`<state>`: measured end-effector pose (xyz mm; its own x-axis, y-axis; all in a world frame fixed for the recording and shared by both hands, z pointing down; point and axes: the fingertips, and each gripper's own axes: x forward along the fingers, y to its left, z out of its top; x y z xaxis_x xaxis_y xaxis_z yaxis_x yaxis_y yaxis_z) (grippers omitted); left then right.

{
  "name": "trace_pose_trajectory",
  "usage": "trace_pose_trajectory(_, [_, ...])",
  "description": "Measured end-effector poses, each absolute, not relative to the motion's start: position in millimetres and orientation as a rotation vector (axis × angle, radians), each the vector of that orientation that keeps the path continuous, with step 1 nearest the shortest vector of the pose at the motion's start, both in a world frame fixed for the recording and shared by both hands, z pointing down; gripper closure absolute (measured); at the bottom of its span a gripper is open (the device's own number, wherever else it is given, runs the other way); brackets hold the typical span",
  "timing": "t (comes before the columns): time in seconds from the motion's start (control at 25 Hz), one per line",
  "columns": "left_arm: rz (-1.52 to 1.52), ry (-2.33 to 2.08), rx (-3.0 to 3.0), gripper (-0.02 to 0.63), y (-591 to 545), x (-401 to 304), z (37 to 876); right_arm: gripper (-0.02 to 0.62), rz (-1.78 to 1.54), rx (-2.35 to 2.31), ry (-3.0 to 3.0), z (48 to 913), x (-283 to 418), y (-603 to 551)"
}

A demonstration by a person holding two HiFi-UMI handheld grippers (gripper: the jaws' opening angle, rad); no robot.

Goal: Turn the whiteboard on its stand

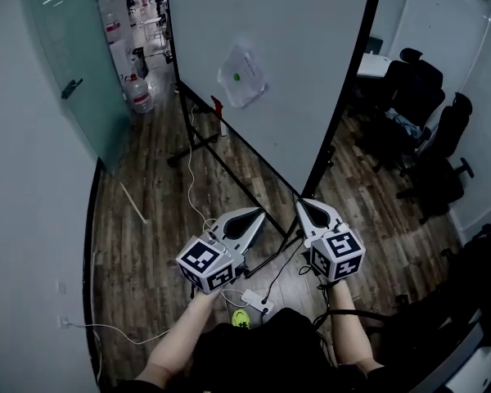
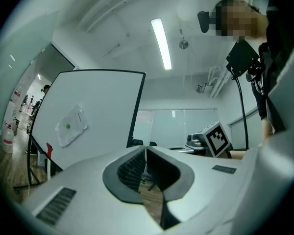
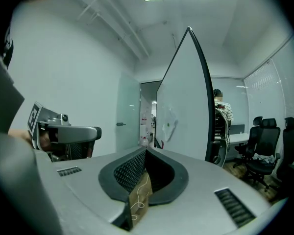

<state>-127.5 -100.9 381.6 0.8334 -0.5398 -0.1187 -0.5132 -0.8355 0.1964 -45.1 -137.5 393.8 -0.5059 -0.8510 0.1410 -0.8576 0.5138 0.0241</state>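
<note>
The whiteboard (image 1: pixel 270 64) stood ahead of both grippers, a flat, smooth white panel with a thin black frame, upright on a black tubular stand (image 1: pixel 198 144) whose feet rested on the dark plank floor (image 1: pixel 147 195). A crinkled clear sheet (image 1: pixel 241 76) with a small green dot clung to its face. The board's near black edge ran down to a point just beyond the right gripper (image 1: pixel 299 205); no view showed them touching, and in the right gripper view the board (image 3: pixel 186 111) appeared edge-on as a tall, narrow wedge. The right gripper's (image 3: pixel 145 151) grey, moulded jaws, lined with ribbed black pads, were pressed together with nothing between them. The left gripper (image 1: pixel 260 213) sat beside it, well short of the board, its (image 2: pixel 145 148) jaws likewise closed tip to tip and empty. A white power strip (image 1: pixel 254 300) lay on the floor under the hands. Black padded chairs (image 1: pixel 425 88) stood at the right, round water bottles (image 1: pixel 139 92) beyond a frosted glass door (image 1: pixel 65 56) at the left.
</note>
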Motion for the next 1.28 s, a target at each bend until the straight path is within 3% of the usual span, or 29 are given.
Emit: trace_pose_trajectory(1.28, [-0.216, -0.96, 2.852, 0.595, 45.9, -7.7, 375.0, 0.601, 0.09, 1.252, -2.782, 390.2, 33.8, 30.7])
